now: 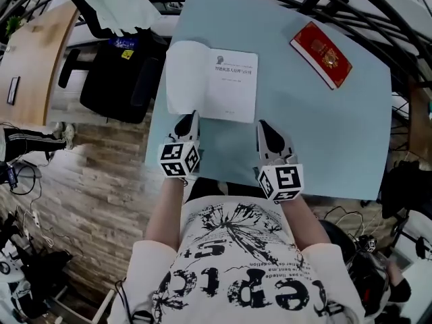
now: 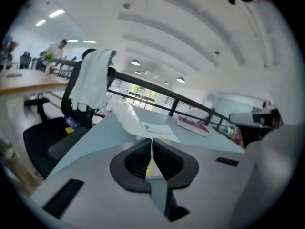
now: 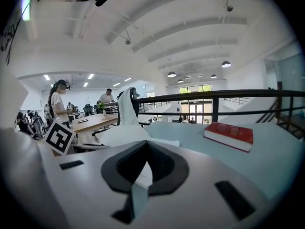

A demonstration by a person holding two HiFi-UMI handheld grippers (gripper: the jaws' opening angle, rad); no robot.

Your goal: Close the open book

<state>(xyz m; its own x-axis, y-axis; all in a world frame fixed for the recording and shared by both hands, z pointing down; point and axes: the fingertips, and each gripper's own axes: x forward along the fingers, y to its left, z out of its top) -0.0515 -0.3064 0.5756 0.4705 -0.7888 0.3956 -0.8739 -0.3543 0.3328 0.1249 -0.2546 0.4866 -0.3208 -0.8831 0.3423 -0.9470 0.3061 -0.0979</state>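
Print on the open book (image 1: pixel 229 79), upper centre of the head view, is too small to read, and the emblem on the red book (image 1: pixel 321 54) at upper right is too blurred. At upper left the white cloth (image 1: pixel 115 5) is cut off by the top edge. The left gripper view is smeared all over.

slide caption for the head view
Left gripper grips the open book at its near edge on a blue table; right gripper alongside, red book beyond.
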